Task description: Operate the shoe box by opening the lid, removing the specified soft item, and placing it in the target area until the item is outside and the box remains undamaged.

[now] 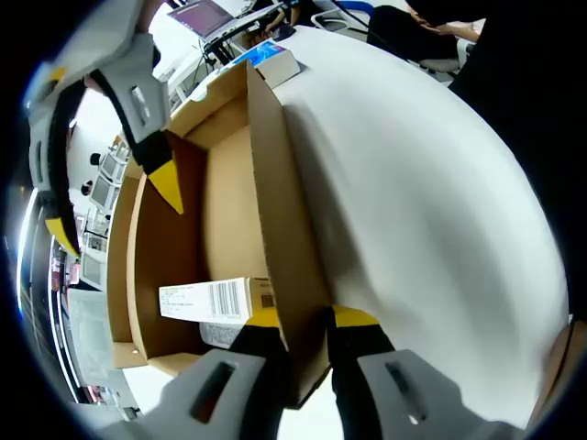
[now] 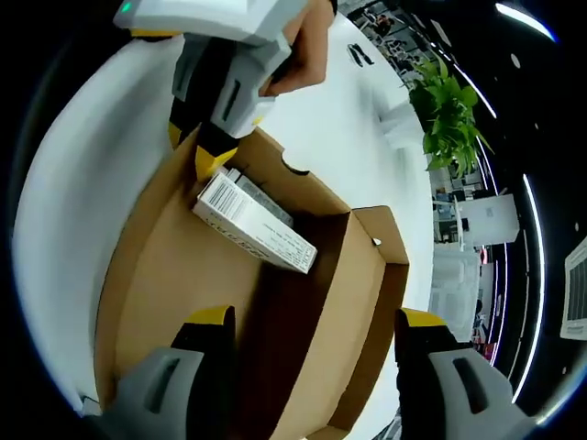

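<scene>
Shoe box (image 1: 229,183) of brown cardboard is seen lying open on the white tabletop (image 1: 431,211), with its lid folded back; in the right gripper view the same shoe box (image 2: 183,275) is looked into from above, and its far wall carries a small round hole and a curved notch in the edge. Inside the box a white carton (image 1: 218,299) printed with a barcode is seen near one end; in the right gripper view that carton (image 2: 254,225) lies tilted against the inner wall, with a greyish item partly hidden beneath it, too covered to be identified. The left hand-held gripper (image 1: 307,321) is closed on the upright side wall of the shoe box, one yellow-tipped jaw inside and one outside, the cardboard pinched between them; in the right gripper view this left hand-held gripper (image 2: 209,147) is held by a hand (image 2: 298,50) at the box's edge just beside the carton. The right hand-held gripper (image 2: 316,330) is held with its jaws spread wide above the box interior, nothing between them; in the left gripper view it (image 1: 115,206) comes in from the upper left, over the lid side. A small blue and white packet (image 1: 275,60) rests on the tabletop beyond the box; a green plant (image 2: 445,115) stands well apart in the background.
</scene>
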`<action>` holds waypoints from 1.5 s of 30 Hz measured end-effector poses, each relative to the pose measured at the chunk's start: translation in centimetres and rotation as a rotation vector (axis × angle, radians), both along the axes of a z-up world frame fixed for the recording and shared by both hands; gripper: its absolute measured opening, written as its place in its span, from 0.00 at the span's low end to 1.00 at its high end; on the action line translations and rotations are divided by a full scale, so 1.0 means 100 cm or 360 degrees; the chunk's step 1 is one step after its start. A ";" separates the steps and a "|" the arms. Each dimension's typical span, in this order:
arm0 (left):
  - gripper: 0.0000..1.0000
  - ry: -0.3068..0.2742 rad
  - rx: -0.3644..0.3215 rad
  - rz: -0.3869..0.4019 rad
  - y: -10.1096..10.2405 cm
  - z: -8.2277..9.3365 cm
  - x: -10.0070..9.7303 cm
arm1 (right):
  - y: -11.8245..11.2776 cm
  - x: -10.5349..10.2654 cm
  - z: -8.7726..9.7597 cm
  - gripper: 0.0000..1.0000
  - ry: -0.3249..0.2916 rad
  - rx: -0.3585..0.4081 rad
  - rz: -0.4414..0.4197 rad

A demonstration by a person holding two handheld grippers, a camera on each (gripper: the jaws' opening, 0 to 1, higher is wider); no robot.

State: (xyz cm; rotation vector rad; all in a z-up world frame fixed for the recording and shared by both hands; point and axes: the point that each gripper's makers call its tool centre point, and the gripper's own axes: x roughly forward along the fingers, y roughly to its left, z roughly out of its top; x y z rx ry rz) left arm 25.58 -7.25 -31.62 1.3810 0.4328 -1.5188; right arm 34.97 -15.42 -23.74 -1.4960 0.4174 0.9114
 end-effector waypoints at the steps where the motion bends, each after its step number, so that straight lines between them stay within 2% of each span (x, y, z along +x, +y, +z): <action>1: 0.14 0.0000 0.0000 0.0000 0.000 0.000 0.000 | 0.001 -0.001 -0.001 0.73 0.0015 -0.0001 0.0011; 3: 0.14 -0.0001 0.0001 0.0000 0.000 0.000 0.000 | 0.004 -0.001 -0.004 0.73 0.0035 -0.0013 0.0047; 10: 0.14 0.0008 -0.0006 -0.0002 0.000 0.000 0.001 | 0.016 -0.002 -0.014 0.73 0.0066 -0.0181 0.0242; 14: 0.14 0.0005 -0.0003 -0.0002 0.000 0.000 0.001 | 0.023 0.000 -0.015 0.73 0.0082 -0.0174 0.0303; 19: 0.14 0.0033 -0.0033 -0.0012 0.000 0.001 0.000 | 0.023 0.002 -0.022 0.73 0.0120 -0.0266 0.0358; 23: 0.14 0.0035 -0.0032 -0.0014 -0.001 0.001 -0.001 | 0.028 -0.001 -0.028 0.72 0.0156 -0.0283 0.0407; 26: 0.14 0.0036 -0.0033 -0.0014 -0.001 0.001 -0.001 | 0.031 -0.001 -0.030 0.69 0.0169 -0.0313 0.0466; 31: 0.14 0.0037 -0.0034 -0.0015 -0.001 0.001 -0.001 | 0.036 0.003 -0.034 0.69 0.0180 -0.0331 0.0512; 35: 0.14 0.0091 -0.0090 -0.0020 -0.001 0.004 -0.003 | 0.041 0.001 -0.040 0.68 0.0205 -0.0326 0.0530; 37: 0.14 0.0086 -0.0084 -0.0021 -0.002 0.003 -0.003 | 0.043 0.000 -0.043 0.68 0.0222 -0.0327 0.0538; 41: 0.14 0.0071 -0.0064 -0.0018 -0.002 0.003 -0.003 | 0.041 0.002 -0.047 0.60 0.0245 -0.0347 0.0529; 45: 0.14 0.0075 -0.0069 -0.0019 -0.002 0.003 -0.002 | 0.040 0.003 -0.051 0.58 0.0263 -0.0361 0.0538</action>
